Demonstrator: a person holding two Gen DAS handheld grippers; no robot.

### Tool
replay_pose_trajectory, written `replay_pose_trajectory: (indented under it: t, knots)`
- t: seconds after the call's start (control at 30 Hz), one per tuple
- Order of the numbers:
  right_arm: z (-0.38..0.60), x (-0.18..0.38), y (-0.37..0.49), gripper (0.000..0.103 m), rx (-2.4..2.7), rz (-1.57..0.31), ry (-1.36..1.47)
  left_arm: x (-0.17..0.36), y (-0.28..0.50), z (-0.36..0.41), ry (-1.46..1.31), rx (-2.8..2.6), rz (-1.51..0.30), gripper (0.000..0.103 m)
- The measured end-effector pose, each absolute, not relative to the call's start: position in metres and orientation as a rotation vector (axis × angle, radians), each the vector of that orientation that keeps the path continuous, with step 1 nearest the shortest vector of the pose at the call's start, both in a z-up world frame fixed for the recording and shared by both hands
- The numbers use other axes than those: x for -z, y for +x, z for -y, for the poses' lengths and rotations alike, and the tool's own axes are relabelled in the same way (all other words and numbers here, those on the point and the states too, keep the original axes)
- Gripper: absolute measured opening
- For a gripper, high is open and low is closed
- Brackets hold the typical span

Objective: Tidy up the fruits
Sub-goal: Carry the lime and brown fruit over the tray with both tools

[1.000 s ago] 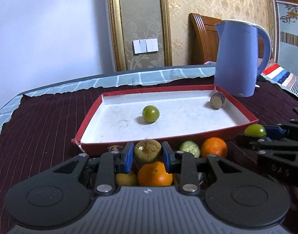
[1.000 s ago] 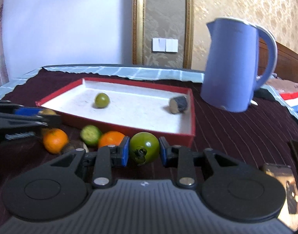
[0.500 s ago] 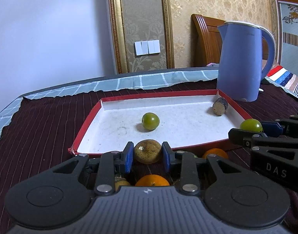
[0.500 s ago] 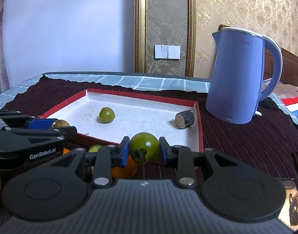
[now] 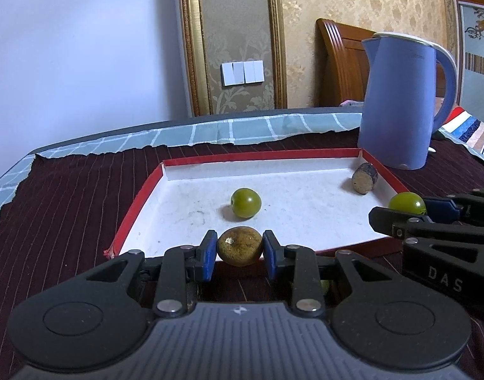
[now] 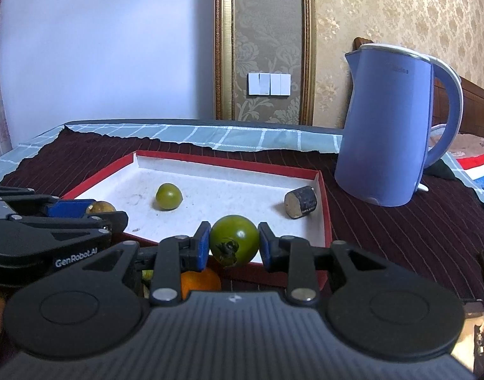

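Observation:
My left gripper [image 5: 240, 251] is shut on a brown round fruit [image 5: 239, 250] and holds it above the near edge of the red-rimmed white tray [image 5: 140, 202]. My right gripper [image 6: 234, 242] is shut on a green tomato [image 6: 234, 240] above the tray's near right rim [image 6: 325, 221]. A small green fruit [image 5: 245, 203] lies in the tray's middle, also seen in the right wrist view [image 6: 168, 197]. A cork-like cylinder [image 5: 364, 182] lies in the tray's far right corner. An orange [image 6: 199, 280] lies on the cloth below the right gripper.
A blue electric kettle [image 5: 400, 101] stands right of the tray on the dark striped tablecloth [image 5: 67, 215]. A wooden chair back [image 5: 340, 63] is behind it. The table's far edge has a checked cloth [image 5: 210, 129]. A wall is beyond.
Both grippers have risen and moved forward with their fruits, from above the loose fruits on the cloth to over the tray's near rim. The loose fruits have dropped mostly out of view.

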State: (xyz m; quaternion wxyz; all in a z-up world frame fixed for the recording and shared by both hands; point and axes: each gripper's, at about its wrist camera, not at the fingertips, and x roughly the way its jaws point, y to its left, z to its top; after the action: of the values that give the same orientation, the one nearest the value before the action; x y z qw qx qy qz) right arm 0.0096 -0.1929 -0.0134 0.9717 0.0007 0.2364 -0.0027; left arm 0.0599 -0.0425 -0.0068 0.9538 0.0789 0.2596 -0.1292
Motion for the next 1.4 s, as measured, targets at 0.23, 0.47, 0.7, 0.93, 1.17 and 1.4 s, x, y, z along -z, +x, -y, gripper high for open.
replay_pose_trajectory:
  t: [0.23, 0.47, 0.7, 0.93, 1.17, 1.4]
  knots:
    - [0.195, 0.013, 0.02, 0.03, 0.012, -0.485, 0.002, 0.006, 0.079, 0.045, 0.164, 0.244, -0.543, 0.03]
    - [0.198, 0.01, 0.032, 0.03, 0.019, -0.493, 0.0, 0.006, 0.094, 0.048, 0.179, 0.219, -0.551, 0.03]
    - [0.204, 0.014, 0.04, 0.03, 0.025, -0.512, 0.022, 0.008, 0.103, 0.05, 0.177, 0.208, -0.569, 0.03]
    - [0.208, 0.017, 0.048, 0.03, 0.032, -0.526, 0.032, 0.009, 0.109, 0.055, 0.185, 0.204, -0.575, 0.03]
    - [0.209, 0.016, 0.055, 0.03, 0.039, -0.528, 0.028, 0.01, 0.117, 0.058, 0.198, 0.193, -0.582, 0.03]
    - [0.209, 0.015, 0.063, 0.03, 0.039, -0.533, 0.022, 0.012, 0.127, 0.061, 0.21, 0.176, -0.591, 0.03]
